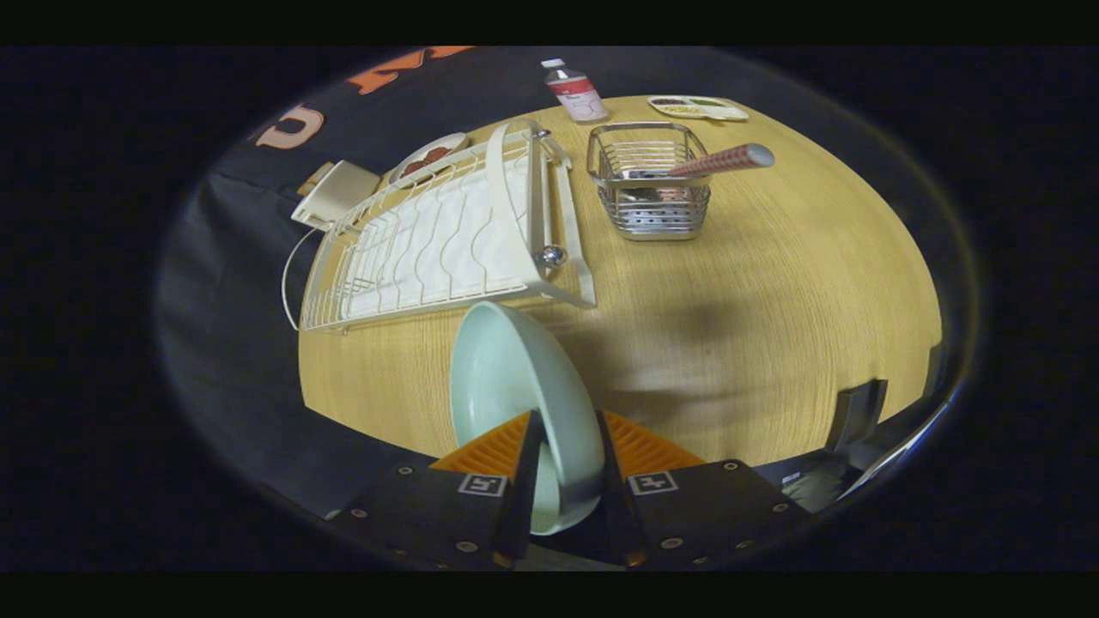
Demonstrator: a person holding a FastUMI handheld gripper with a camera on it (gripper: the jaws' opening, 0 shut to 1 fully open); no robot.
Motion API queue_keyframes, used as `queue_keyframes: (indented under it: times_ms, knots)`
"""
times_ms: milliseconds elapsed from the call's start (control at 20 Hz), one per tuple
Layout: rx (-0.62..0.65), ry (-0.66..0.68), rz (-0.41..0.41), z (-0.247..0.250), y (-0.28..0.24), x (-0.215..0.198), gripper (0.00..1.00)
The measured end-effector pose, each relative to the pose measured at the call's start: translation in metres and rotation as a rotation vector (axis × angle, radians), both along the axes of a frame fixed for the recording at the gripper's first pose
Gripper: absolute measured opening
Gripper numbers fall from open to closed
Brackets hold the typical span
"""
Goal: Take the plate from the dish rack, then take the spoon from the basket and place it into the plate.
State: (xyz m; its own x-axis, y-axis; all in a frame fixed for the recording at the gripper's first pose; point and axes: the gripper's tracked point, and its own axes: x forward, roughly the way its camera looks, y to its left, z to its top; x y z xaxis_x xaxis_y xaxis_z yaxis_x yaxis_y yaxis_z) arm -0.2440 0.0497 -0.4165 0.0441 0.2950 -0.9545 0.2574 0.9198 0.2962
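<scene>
I have the plate (pixel 515 378) clamped on edge between my fingers (pixel 562 468), clear of the dish rack (pixel 429 240) beyond them. Still to do: set it on the counter (pixel 755 326), then fetch the spoon (pixel 717 161) from the basket (pixel 650 184) further ahead.

spoon (pixel 719 160) bowl hidden inside basket (pixel 650 180); plate (pixel 515 386) lower rim hidden between hand-held gripper (pixel 562 438) fingers; bottle (pixel 576 90) label too small

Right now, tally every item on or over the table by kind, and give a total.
Plates: 1, the pale plate, gripper shut on it
Dish racks: 1
Baskets: 1
Spoons: 1
Bottles: 1
Small trays: 1
Total: 6
</scene>
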Motion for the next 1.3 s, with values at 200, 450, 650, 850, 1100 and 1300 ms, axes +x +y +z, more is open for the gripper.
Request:
queue_keyframes:
  times_ms: [200, 450, 650, 850, 1100, 1300]
  knots:
    - [-0.039, 0.006, -0.003, -0.010, -0.011, -0.004, 0.45]
    - [-0.107, -0.002, 0.002, -0.020, -0.032, -0.004, 0.53]
    - [-0.090, -0.146, -0.071, -0.008, -0.041, 0.025, 0.57]
    - [-0.163, -0.379, -0.089, 0.012, -0.066, 0.065, 0.62]
    - [-0.245, -0.607, -0.086, 0.030, -0.087, 0.109, 0.70]
    - [-0.330, -0.703, -0.055, 0.030, -0.102, 0.133, 0.69]
